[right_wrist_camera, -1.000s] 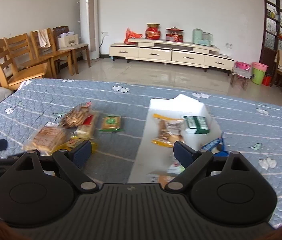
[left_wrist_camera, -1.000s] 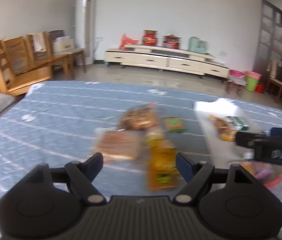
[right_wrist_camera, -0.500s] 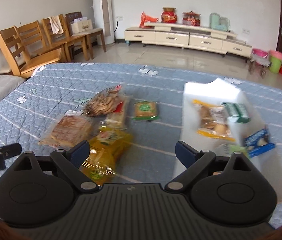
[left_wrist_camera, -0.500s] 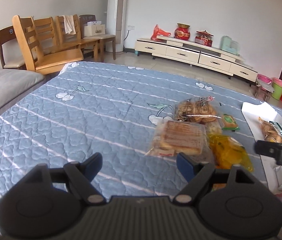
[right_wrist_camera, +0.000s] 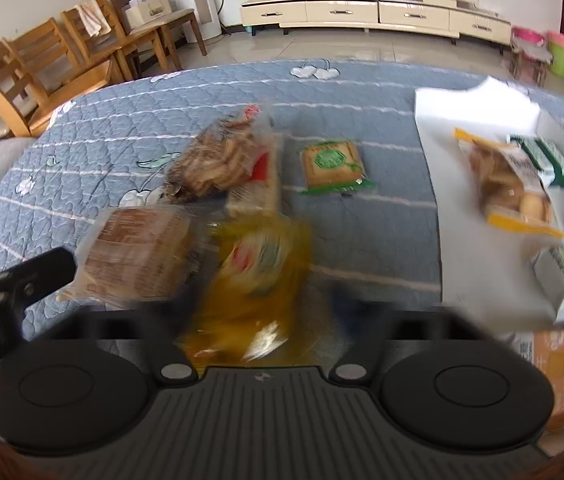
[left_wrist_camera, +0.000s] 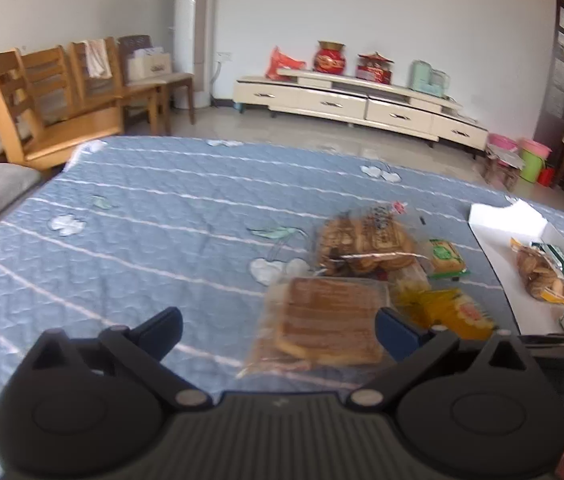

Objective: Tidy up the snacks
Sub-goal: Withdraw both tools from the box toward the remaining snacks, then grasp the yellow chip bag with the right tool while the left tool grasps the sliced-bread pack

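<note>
A pile of snack packs lies on the blue quilted cover. My left gripper (left_wrist_camera: 278,320) hangs just above the clear pack of toast slices (left_wrist_camera: 326,320). Its jaws are opening wide, and the pack's left part lies between them, untouched. My right gripper (right_wrist_camera: 266,300) is blurred and closing, with the yellow bag (right_wrist_camera: 258,272) between its fingers; a gap still shows on the right side. Behind lie a bag of brown cookies (right_wrist_camera: 218,156), a wafer pack (right_wrist_camera: 258,188) and a green-labelled biscuit (right_wrist_camera: 332,166).
A white tray (right_wrist_camera: 478,112) on the right holds a bag of small biscuits (right_wrist_camera: 510,184), a green box (right_wrist_camera: 546,160) and other packs. One finger of the left gripper (right_wrist_camera: 22,280) reaches in from the left edge. Wooden chairs (left_wrist_camera: 42,108) stand beyond the cover's far left.
Both grippers have come down and closer to the pile. The left jaws have spread wider near the toast pack. The right jaws have narrowed around the yellow bag.
</note>
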Tool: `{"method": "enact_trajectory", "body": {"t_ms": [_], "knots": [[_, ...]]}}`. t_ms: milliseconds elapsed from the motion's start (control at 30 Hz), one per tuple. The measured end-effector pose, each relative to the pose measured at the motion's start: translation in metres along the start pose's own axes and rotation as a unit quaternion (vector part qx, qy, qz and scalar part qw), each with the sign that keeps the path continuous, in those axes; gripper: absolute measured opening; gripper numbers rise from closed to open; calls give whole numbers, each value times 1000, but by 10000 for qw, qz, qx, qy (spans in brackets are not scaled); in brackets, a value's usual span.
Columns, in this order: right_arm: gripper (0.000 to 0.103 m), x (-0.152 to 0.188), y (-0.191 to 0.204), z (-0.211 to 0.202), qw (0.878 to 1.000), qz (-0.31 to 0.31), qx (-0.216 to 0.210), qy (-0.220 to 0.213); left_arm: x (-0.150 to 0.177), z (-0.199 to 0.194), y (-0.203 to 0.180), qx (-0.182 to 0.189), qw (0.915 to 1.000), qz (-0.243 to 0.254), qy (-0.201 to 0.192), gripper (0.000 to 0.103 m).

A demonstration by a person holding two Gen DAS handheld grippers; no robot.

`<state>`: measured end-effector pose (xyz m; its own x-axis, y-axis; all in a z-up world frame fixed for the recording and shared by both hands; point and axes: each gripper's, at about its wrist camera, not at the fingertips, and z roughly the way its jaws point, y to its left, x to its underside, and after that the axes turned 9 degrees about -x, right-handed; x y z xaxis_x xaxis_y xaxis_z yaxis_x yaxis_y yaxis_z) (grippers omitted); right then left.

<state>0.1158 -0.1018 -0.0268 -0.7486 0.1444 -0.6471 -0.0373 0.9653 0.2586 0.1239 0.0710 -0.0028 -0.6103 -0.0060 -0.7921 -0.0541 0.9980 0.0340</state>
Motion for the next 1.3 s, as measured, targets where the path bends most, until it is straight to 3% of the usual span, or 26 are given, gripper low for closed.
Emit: {"method": "enact_trajectory", "body": {"t_ms": [200, 467, 600, 700, 867, 900, 933, 1067, 1133, 1267, 1300], "knots": [[58, 10, -24, -26, 9993, -58, 151, -325, 0, 27, -24, 204, 9992, 285, 206, 102], [58, 19, -33, -50, 9981, -207, 96, -564, 0, 57, -45, 109, 9977, 598, 294, 103], [58, 17, -30, -51, 9975, -331, 72, -618, 9, 66, -44, 165, 9975, 574, 390, 92], [57, 16, -33, -54, 9973, -347, 21, -641, 10, 58, -43, 131, 9979, 530, 346, 82], [57, 17, -34, -58, 9965, -371, -9, -746, 12, 42, -37, 81, 9987, 402, 312, 82], [55, 17, -34, -61, 9962, -386, -5, -775, 12, 36, -35, 54, 9988, 373, 297, 82], [46, 17, -34, -63, 9959, -406, -5, -810, 11, 31, -32, 28, 9990, 344, 276, 82], [43, 18, -30, -76, 9950, -475, -67, -881, 10, 5, -27, -79, 9992, 368, 108, 82], [37, 19, -29, -80, 9948, -499, -113, -879, 9, -7, -25, -137, 9992, 376, 66, 82], [39, 27, -32, -81, 9955, -569, -128, -753, 16, -30, -18, -163, 9993, 343, -22, 82], [50, 31, -34, -80, 9959, -546, -99, -712, 18, -36, -16, -159, 9993, 320, -57, 82]]}}
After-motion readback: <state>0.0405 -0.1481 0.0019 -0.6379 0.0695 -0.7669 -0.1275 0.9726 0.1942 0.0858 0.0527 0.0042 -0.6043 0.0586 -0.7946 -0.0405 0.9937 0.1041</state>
